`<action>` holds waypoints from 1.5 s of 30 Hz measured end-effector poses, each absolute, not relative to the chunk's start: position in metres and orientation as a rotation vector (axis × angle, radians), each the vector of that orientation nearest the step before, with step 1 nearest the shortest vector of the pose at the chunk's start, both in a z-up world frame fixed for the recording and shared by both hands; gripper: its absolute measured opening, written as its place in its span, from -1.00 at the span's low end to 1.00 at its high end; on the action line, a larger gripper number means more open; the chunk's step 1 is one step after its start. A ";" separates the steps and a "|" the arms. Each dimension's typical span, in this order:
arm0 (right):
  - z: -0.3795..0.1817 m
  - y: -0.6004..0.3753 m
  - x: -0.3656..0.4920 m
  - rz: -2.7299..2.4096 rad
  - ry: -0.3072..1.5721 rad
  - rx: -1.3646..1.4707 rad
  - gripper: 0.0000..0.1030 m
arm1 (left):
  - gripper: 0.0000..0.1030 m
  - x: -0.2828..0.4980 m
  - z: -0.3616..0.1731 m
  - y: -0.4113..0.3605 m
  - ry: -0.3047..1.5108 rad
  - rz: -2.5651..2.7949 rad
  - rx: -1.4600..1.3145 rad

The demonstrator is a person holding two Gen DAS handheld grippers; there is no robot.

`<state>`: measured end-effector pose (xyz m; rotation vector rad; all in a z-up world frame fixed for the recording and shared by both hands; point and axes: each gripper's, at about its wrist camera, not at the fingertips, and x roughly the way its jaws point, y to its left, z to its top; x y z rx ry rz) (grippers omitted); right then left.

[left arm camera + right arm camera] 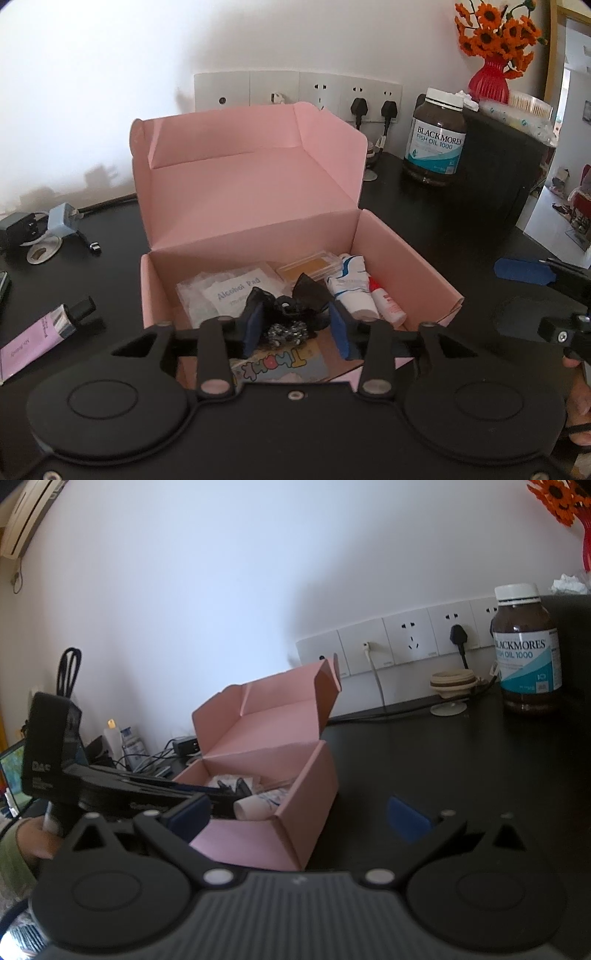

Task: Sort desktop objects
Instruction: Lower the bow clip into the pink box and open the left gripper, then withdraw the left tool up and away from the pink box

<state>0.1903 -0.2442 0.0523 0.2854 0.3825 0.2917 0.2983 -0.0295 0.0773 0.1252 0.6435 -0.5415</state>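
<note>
An open pink cardboard box [406, 258] stands on the black desk, also seen in the right wrist view [306, 786]. Inside lie alcohol pad packets [236, 291], a yellow clear case [310, 267], a white tube [352, 291], a small red-capped bottle [386, 304] and a card [280, 363]. My left gripper [295, 325] is over the box's front, its blue pads apart with a black bow hair clip [291, 310] between them, not squeezed. My right gripper [299, 816] is open and empty to the right of the box.
A pink tube [37, 339] lies left of the box, chargers and cables [55, 221] at far left. A fish oil bottle [436, 140] stands back right beside a black box [509, 166]; red vase of orange flowers [489, 79] behind. Wall sockets with plugs [354, 107].
</note>
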 end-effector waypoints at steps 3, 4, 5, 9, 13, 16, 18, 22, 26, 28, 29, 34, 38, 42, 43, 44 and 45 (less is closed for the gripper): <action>0.052 -0.244 0.190 0.292 0.383 0.285 0.99 | 0.45 0.293 0.082 -0.026 0.619 -0.536 0.130; 0.052 -0.244 0.190 0.292 0.384 0.286 0.99 | 0.45 0.292 0.084 -0.025 0.610 -0.536 0.131; 0.052 -0.245 0.191 0.292 0.384 0.287 0.99 | 0.47 0.290 0.086 -0.023 0.600 -0.532 0.132; 0.052 -0.245 0.191 0.292 0.388 0.291 0.99 | 0.87 0.282 0.095 -0.016 0.552 -0.521 0.117; 0.051 -0.245 0.192 0.292 0.392 0.294 0.99 | 1.00 0.273 0.105 -0.010 0.502 -0.507 0.098; 0.051 -0.246 0.193 0.292 0.396 0.298 0.99 | 1.00 0.267 0.107 -0.004 0.493 -0.472 0.083; 0.050 -0.246 0.193 0.291 0.398 0.301 0.99 | 1.00 0.264 0.109 0.000 0.488 -0.449 0.074; 0.050 -0.247 0.194 0.291 0.403 0.307 0.99 | 1.00 0.256 0.113 0.008 0.477 -0.403 0.055; 0.050 -0.247 0.195 0.292 0.407 0.310 0.99 | 1.00 0.248 0.116 0.016 0.466 -0.357 0.036; 0.050 -0.248 0.195 0.292 0.409 0.312 0.99 | 1.00 0.244 0.118 0.020 0.460 -0.334 0.027; 0.050 -0.248 0.195 0.291 0.410 0.314 0.99 | 1.00 0.242 0.118 0.024 0.453 -0.328 0.022; 0.050 -0.249 0.196 0.289 0.412 0.321 0.99 | 1.00 0.220 0.116 0.043 0.340 -0.310 0.071; 0.050 -0.248 0.196 0.289 0.414 0.315 0.99 | 1.00 0.211 0.108 0.055 0.341 -0.304 0.084; 0.051 -0.247 0.195 0.281 0.410 0.310 0.99 | 1.00 0.207 0.098 0.071 0.336 -0.313 0.065; 0.051 -0.247 0.195 0.278 0.408 0.308 0.99 | 1.00 0.207 0.096 0.075 0.346 -0.323 0.062; 0.051 -0.247 0.195 0.275 0.406 0.305 0.99 | 1.00 0.208 0.094 0.079 0.357 -0.333 0.061; 0.051 -0.246 0.194 0.273 0.404 0.301 0.99 | 1.00 0.207 0.092 0.081 0.362 -0.347 0.084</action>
